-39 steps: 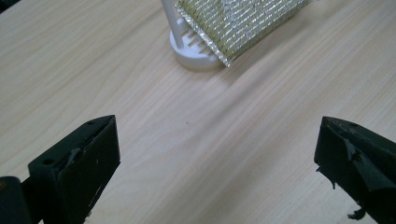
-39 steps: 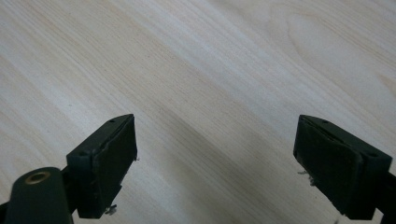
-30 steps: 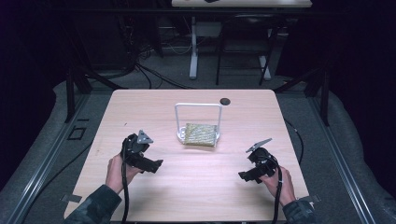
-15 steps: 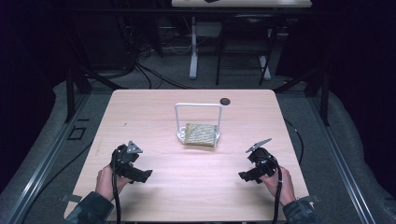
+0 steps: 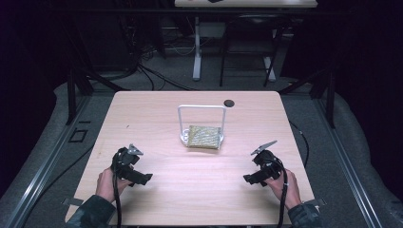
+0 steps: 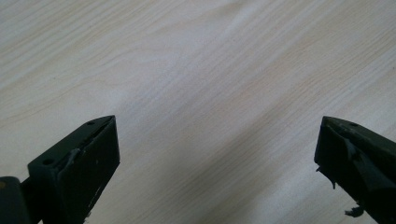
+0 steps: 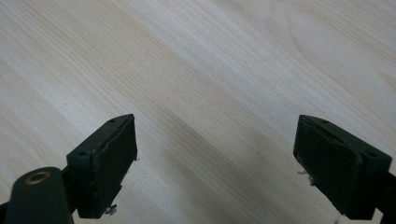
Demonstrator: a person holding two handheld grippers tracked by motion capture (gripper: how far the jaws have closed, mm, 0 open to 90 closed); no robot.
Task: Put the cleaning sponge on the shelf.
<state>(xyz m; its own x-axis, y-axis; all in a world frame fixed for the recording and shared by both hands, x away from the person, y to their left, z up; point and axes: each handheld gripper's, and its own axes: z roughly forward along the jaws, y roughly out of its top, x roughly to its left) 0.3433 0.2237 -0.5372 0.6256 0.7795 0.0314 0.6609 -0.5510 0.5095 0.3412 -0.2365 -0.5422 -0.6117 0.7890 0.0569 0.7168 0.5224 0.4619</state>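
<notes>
1. Both grippers sit low at my edge of the table (image 5: 157,118), left gripper (image 5: 142,178) and right gripper (image 5: 249,179), jaws spread wide and holding nothing, bare wood between them.
2. Ahead, between the two and well apart from both, a folded cloth (image 5: 204,137) lies at the foot of a white wire rack (image 5: 202,110).
3. I judge this the resting stage before any grasp; next I must reach forward to the cloth.

white rack (image 5: 202,123) mid-table, open tabletop (image 5: 199,180) around
</notes>
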